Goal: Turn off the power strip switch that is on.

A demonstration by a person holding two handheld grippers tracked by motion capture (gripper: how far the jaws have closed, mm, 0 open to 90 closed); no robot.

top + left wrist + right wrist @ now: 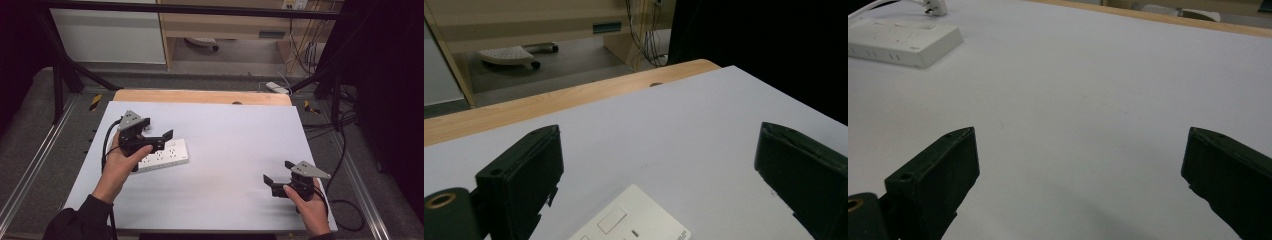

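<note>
Seemingly approaching for a grasp, the left gripper is hovering wide open and empty over the white power strip lying left of centre on the table. Next comes lowering and closing. At near right, the right gripper is gaping empty.

A lab or recording workspace: a black metal frame stands around the surface, which is covered in plain white sheet. Loose cables hang beside pale wooden furniture, black-and-yellow hazard tape marks the grey carpeted floor.
</note>
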